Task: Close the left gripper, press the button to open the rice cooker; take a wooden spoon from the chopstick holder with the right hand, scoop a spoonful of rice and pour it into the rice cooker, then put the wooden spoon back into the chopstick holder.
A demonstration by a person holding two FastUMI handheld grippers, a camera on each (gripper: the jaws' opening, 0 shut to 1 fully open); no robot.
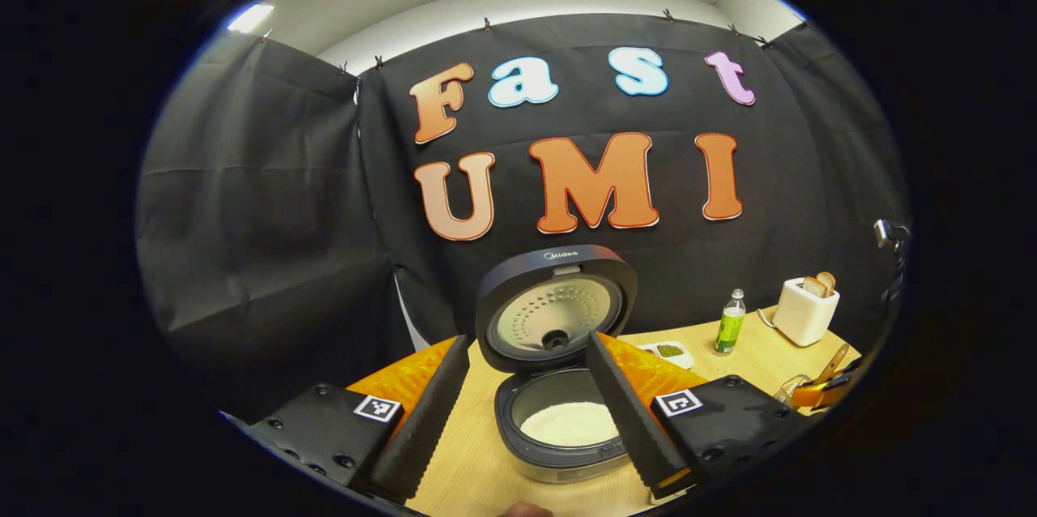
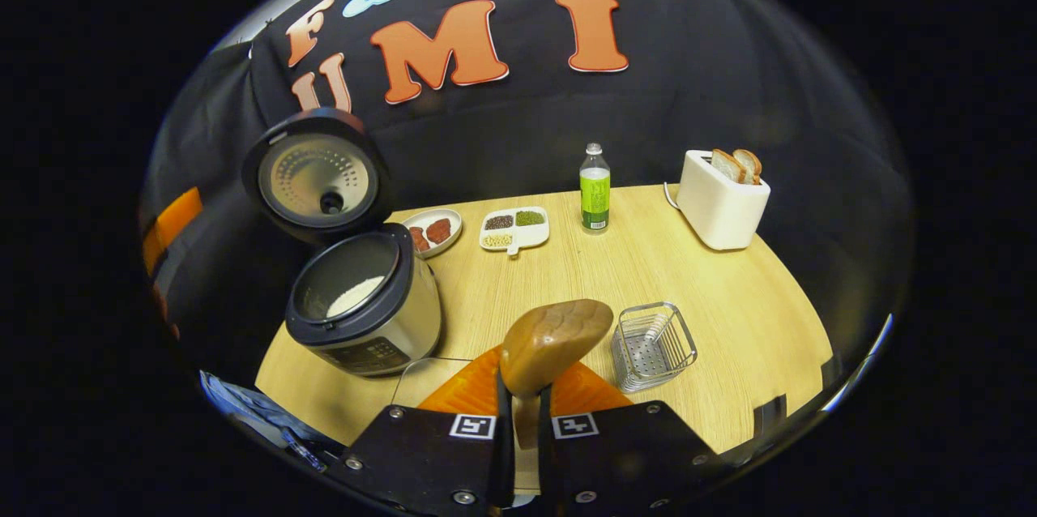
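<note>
The rice cooker (image 1: 567, 452) stands open on the wooden table, lid (image 1: 555, 310) raised, white rice (image 1: 571, 422) in its pot. My left gripper (image 1: 527, 341) hovers in front of it, open, its fingers spread either side of the pot and holding nothing. In the right gripper view, my right gripper (image 2: 522, 403) is shut on the handle of the wooden spoon (image 2: 555, 343). The spoon's bowl points forward above the table, with no rice visible on it. The wire chopstick holder (image 2: 652, 347) sits just right of the spoon, and the cooker (image 2: 364, 302) is to its left.
Behind the cooker lie a plate of red pieces (image 2: 433, 232) and a divided dish of grains (image 2: 516, 229). A green bottle (image 2: 595, 189) and a white toaster with bread (image 2: 721, 197) stand at the back right. The edge of a clear container (image 2: 425, 361) shows near the spoon.
</note>
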